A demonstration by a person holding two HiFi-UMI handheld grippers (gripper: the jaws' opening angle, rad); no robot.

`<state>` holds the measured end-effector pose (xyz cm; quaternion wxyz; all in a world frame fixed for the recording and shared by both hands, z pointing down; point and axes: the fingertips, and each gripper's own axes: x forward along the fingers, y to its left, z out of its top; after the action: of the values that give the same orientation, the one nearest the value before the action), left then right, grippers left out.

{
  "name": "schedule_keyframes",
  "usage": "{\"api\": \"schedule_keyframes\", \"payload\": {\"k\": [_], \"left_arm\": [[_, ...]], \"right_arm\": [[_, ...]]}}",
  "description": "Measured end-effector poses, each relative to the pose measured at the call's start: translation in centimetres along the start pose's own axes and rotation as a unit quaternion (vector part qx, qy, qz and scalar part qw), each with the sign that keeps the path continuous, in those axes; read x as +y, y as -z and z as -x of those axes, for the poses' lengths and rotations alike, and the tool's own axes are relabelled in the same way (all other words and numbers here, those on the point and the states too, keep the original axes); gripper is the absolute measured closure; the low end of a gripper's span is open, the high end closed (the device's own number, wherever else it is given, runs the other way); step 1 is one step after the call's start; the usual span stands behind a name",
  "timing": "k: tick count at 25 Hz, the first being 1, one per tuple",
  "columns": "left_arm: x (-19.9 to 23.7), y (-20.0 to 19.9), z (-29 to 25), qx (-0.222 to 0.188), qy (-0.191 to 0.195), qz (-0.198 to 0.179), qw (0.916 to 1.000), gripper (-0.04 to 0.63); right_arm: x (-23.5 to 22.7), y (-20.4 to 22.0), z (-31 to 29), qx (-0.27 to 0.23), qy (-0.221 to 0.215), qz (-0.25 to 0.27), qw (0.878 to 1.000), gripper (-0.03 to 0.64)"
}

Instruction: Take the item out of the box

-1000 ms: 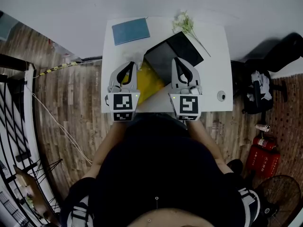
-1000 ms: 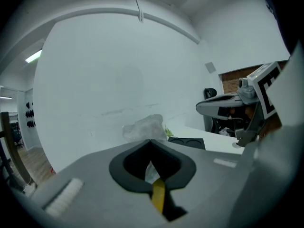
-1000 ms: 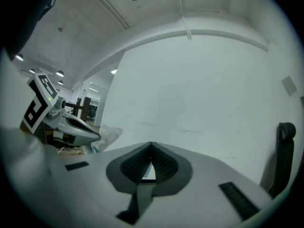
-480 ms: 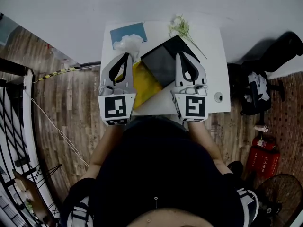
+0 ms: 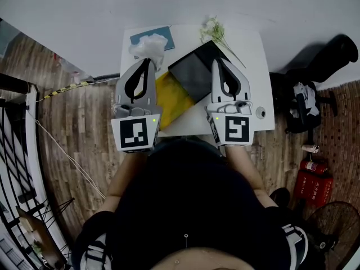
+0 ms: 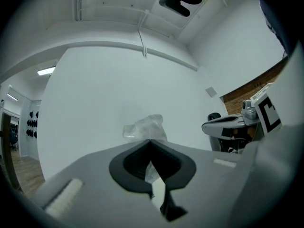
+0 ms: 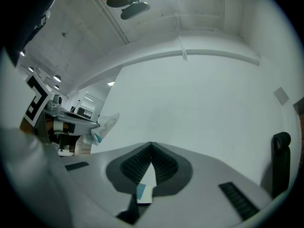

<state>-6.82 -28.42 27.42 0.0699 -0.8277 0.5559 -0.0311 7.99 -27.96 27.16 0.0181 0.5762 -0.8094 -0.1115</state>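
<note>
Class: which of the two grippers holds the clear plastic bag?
The left gripper: its shut jaws pinch the clear plastic bag, while the right gripper is shut on nothing.

The table [image 5: 253, 75] is bare by its right edge; a black box [image 5: 194, 72] fills the middle.
</note>
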Motion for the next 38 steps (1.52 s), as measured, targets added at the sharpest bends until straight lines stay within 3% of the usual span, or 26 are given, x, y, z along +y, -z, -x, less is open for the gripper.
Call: {"api": "schedule_keyframes", "payload": {"k": [17,38], "left_arm": [[-0.2,1.6,0.2,-0.016,0.048,0.003,0.9987,0.584],[-0.6,2.5,0.4,-0.018,0.057,0.015,0.9981,0.584]], "right_arm": [[1.1,1.4,0.6,0.018,0.036,-0.002,0.999,0.604],[0.8,2.1,1.2,0.031,0.046,0.003,0.998,0.604]]}}
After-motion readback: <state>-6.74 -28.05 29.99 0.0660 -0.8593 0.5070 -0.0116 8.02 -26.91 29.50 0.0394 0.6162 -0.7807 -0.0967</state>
